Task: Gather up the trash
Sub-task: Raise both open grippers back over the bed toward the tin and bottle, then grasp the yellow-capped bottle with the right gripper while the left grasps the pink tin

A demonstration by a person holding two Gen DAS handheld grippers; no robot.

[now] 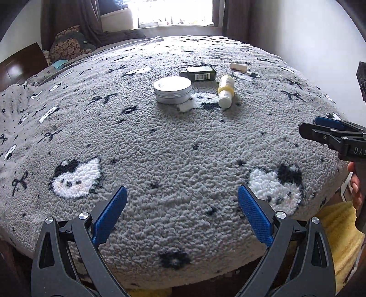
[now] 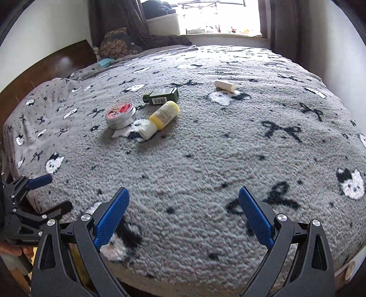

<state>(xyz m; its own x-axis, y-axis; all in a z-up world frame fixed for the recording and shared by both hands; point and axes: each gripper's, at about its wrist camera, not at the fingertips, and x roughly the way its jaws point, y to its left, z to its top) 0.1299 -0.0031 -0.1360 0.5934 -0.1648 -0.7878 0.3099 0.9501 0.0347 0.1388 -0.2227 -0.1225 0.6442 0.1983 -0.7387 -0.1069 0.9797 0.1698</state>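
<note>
Several small items lie on a grey fleece blanket (image 1: 160,141) (image 2: 205,160) on a bed. A round metal tin (image 1: 172,89) (image 2: 120,115) sits beside a yellow bottle with a white cap (image 1: 226,91) (image 2: 161,118) lying on its side. Behind them lies a dark green bottle with a barcode (image 1: 201,74) (image 2: 161,96). A small cream tube (image 1: 238,67) (image 2: 225,85) rests farther back. My left gripper (image 1: 181,205) (image 2: 49,194) is open over the near edge, holding nothing. My right gripper (image 2: 184,210) (image 1: 320,128) is open too, well short of the items.
A wooden headboard (image 1: 20,66) (image 2: 45,66) and pillows (image 1: 68,45) stand at the left. A bright window (image 1: 176,11) with dark curtains is behind the bed. White wall runs along the right. A yellow rug (image 1: 343,239) lies on the floor by the bed's near corner.
</note>
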